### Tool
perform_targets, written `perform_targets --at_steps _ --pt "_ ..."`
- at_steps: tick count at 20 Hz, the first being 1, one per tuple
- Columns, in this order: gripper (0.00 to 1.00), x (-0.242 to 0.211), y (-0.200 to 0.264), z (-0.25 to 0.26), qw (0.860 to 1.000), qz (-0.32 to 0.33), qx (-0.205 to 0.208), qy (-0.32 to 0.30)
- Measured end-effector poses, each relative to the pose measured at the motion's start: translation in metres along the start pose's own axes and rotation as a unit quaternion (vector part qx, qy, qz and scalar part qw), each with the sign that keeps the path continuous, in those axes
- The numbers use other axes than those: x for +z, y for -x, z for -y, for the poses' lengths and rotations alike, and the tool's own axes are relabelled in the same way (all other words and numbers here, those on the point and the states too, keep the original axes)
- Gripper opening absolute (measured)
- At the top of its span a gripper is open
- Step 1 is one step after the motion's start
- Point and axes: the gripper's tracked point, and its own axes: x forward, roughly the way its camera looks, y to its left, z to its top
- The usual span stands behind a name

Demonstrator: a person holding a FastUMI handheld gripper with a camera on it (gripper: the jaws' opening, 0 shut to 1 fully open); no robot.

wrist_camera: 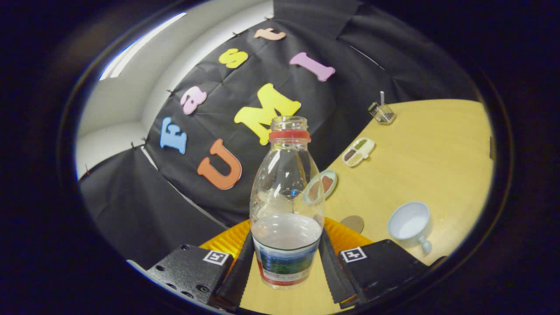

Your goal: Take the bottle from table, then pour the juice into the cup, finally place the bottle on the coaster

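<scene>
my fingers pinch the bottle (286, 210) low on both sides at its label, my gripper (286, 262) holding it uncapped with juice low inside. the cup (410, 225) sits at lower right, the coaster (352, 223) just behind the bottle. tipping too fast could let the smooth bottle slip or splash past the cup.

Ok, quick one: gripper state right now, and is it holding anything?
Gripper: shut on the bottle, one finger pressing each side of its lower body.

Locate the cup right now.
In the gripper view the cup sits on the table, beyond the fingers on the right, apart from the bottle the gripper clamps.
</scene>
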Motion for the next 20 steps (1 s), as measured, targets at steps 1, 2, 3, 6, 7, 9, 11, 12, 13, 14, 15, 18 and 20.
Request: perform_targets --at_steps 1,2,3,6,7,9,11,12,13,14,15,18,20 --pt "0.78 0.006 0.000 -0.003 1.000 0.005 0.000 0.030" --pt "0.78 0.011 -0.004 -0.006 0.998 0.010 0.002 0.059" --pt "0.78 0.015 -0.006 -0.011 0.996 0.014 0.003 0.087" --pt "0.78 0.027 -0.014 -0.010 0.985 0.027 -0.016 0.172" --pt "0.78 0.033 -0.016 -0.008 0.980 0.039 -0.030 0.194" --pt "0.78 0.038 -0.024 -0.001 0.970 0.055 -0.054 0.231" --pt "0.78 0.038 -0.038 0.002 0.965 0.070 -0.061 0.247" --pt "0.78 0.037 -0.047 0.006 0.963 0.077 -0.064 0.250" --pt "0.78 0.035 -0.055 0.010 0.961 0.082 -0.068 0.255" --pt "0.78 0.030 -0.064 0.017 0.959 0.081 -0.076 0.260" --pt "0.78 0.024 -0.072 0.025 0.957 0.079 -0.081 0.266" --pt "0.78 0.013 -0.094 0.039 0.955 0.083 -0.081 0.271" --pt "0.78 0.006 -0.108 0.051 0.953 0.081 -0.088 0.278"
